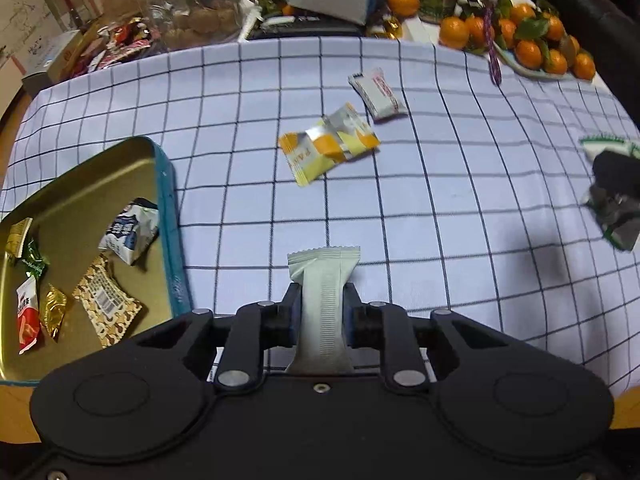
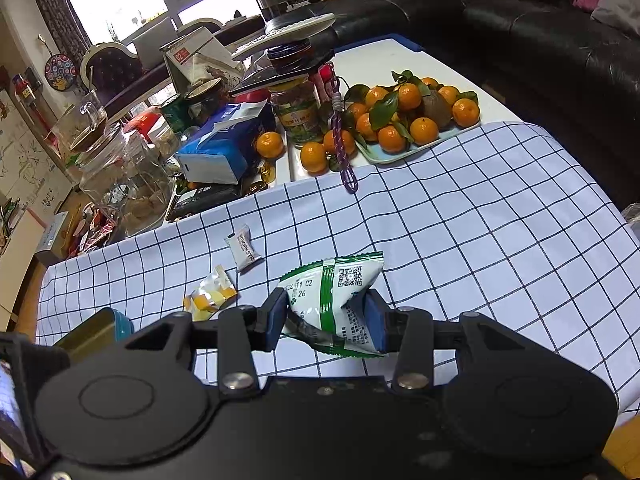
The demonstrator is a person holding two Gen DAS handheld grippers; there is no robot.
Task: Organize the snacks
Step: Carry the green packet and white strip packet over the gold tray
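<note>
Two grippers, both loaded: left gripper (image 1: 322, 314) fingers clamped on pale grey snack bar (image 1: 323, 304); right gripper (image 2: 328, 318) fingers clamped on green-white packet (image 2: 334, 292), w/ tin (image 1: 166, 216) to the left on checked surface (image 1: 440, 208).

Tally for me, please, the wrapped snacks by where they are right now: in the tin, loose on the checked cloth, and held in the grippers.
In the tin: 6
Loose on the checked cloth: 2, the yellow packet and the white packet
Held in grippers: 2, the pale bar in the left gripper and the green-and-white packet in the right gripper
Total: 10
</note>
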